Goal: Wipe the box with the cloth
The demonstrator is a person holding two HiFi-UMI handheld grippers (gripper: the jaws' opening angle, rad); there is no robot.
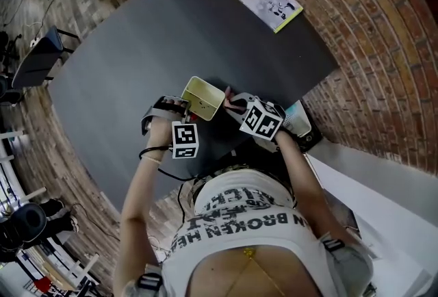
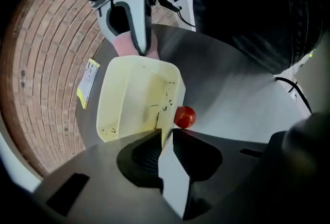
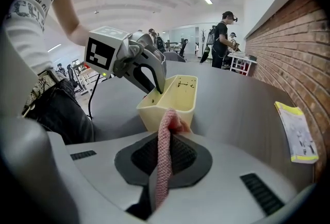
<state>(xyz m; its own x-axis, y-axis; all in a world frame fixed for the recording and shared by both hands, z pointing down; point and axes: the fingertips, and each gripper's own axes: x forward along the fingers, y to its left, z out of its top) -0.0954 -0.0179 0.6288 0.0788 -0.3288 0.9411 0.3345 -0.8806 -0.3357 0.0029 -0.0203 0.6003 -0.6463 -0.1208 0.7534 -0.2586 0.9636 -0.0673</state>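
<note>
A pale yellow open box (image 1: 202, 97) stands tilted at the near edge of the dark round table (image 1: 171, 35). My left gripper (image 1: 183, 105) is shut on the box's wall; in the left gripper view the jaws pinch the box (image 2: 139, 99) by its rim. My right gripper (image 1: 229, 100) is shut on a pink cloth (image 3: 164, 150), which hangs between its jaws just short of the box (image 3: 172, 96). From the right gripper view, the left gripper (image 3: 157, 90) reaches into the box from above. A small red ball (image 2: 185, 116) lies beside the box.
A yellow-edged booklet (image 1: 266, 1) lies at the table's far side, near the brick wall (image 1: 383, 49). Chairs and cables (image 1: 41, 59) stand on the floor at the left. The person's body (image 1: 253, 234) is close against the near table edge. People stand far off in the room (image 3: 223, 37).
</note>
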